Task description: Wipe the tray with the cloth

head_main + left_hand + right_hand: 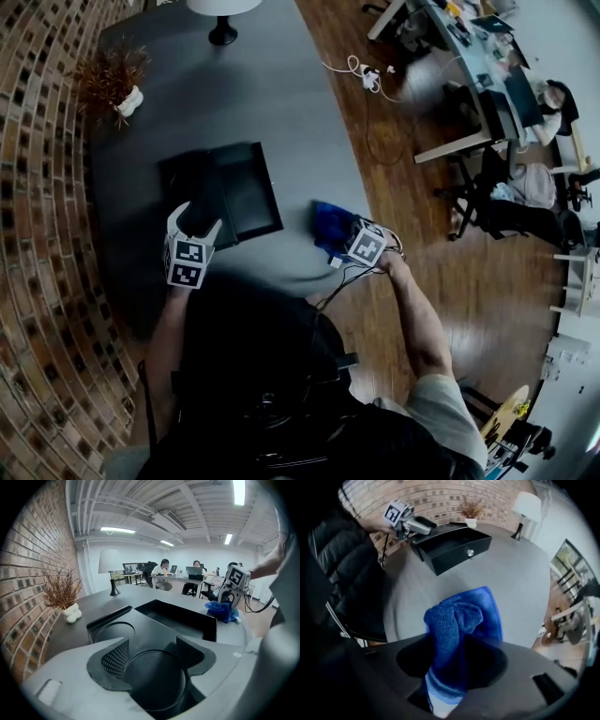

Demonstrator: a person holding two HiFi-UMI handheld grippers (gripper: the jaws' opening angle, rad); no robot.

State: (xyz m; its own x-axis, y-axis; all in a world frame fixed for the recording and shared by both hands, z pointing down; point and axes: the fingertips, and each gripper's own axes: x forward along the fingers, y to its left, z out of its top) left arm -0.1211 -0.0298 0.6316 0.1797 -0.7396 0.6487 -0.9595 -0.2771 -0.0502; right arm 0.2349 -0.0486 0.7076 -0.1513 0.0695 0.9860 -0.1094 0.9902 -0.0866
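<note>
A blue cloth (457, 620) lies bunched on the grey table (272, 103), just right of the black tray (248, 192) and apart from it. A raised fold is pinched between the narrowed jaws of the right gripper (450, 663), which points straight down. The left gripper (152, 656) is at the tray's near left corner, jaws wide apart over a round recess, clamping nothing. A dried plant (117, 84) and a lamp (223, 23) stand at the table's far end.
</note>
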